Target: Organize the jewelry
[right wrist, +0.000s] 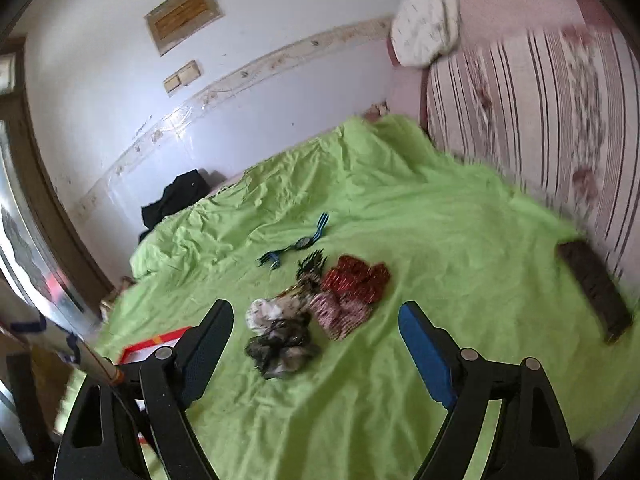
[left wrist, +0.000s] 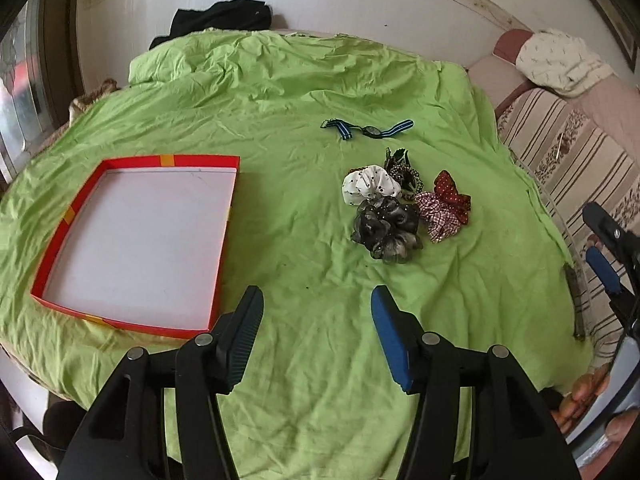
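A shallow red tray (left wrist: 72, 216) with a white floor lies on the green sheet (left wrist: 280, 92) at the left; its corner shows in the right wrist view (right wrist: 156, 346). Right of it is a small pile: a white dotted scrunchie (left wrist: 370, 184), a grey-black scrunchie (left wrist: 386, 228) (right wrist: 280, 344), a red plaid scrunchie (left wrist: 438, 216), a red dotted bow (left wrist: 452, 192) (right wrist: 356, 280) and a dark spotted clip (left wrist: 402, 168). Beyond lies a watch with a blue striped band (left wrist: 368, 130) (right wrist: 300, 244). My left gripper (left wrist: 317, 294) hangs open over bare sheet. My right gripper (right wrist: 316, 307) is open, short of the pile.
A black garment (left wrist: 224, 16) lies at the bed's far end against the white wall. Striped pink bedding (left wrist: 560, 148) with a white cloth (left wrist: 560, 60) rises along the right side. A dark flat object (right wrist: 596, 292) rests at the sheet's right edge.
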`<state>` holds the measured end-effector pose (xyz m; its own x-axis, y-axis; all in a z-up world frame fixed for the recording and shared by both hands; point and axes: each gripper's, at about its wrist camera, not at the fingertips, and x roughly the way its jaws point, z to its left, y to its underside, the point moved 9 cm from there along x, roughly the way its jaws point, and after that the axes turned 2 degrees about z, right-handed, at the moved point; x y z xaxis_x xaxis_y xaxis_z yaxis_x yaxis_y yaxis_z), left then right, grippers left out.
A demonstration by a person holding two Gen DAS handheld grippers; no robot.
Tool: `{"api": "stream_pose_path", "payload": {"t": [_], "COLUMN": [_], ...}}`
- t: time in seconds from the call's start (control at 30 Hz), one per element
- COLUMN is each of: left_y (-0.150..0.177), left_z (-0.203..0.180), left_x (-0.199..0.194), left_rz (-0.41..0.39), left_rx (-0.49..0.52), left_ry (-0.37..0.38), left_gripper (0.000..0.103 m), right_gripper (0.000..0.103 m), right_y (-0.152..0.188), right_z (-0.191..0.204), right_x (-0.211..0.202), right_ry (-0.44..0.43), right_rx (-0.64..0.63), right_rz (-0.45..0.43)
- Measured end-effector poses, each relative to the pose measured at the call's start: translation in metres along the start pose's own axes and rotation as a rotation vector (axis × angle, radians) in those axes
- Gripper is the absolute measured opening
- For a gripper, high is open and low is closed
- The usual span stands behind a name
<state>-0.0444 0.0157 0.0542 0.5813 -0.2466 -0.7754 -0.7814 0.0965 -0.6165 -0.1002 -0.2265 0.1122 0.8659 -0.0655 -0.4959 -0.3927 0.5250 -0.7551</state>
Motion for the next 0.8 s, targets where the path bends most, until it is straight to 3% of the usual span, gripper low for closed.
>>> {"api": "stream_pose_path", "payload": {"t": [0.23, 0.4, 0.8], "left_y": [0.007, 0.013, 0.024], "left_z": [-0.005, -0.008, -0.016], "left_x": [0.003, 0.007, 0.023], "left_rz": [0.002, 0.015, 0.058], "left_rx": [0.065, 0.100, 0.142], "left_ry": [-0.076, -0.093, -0.105], "left_gripper": [0.055, 0.055, 0.055], "right_gripper": [0.089, 0.093, 0.094], "right_y": [0.013, 0.026, 0.056], "right_z": [-0.005, -0.014, -0.028], "right_x": [0.009, 0.012, 0.033], "right_ry": [0.023, 0.148, 0.211], "right_rx": [-0.014, -0.134, -0.240], "right_rz": [0.047, 0.052, 0.160]}}
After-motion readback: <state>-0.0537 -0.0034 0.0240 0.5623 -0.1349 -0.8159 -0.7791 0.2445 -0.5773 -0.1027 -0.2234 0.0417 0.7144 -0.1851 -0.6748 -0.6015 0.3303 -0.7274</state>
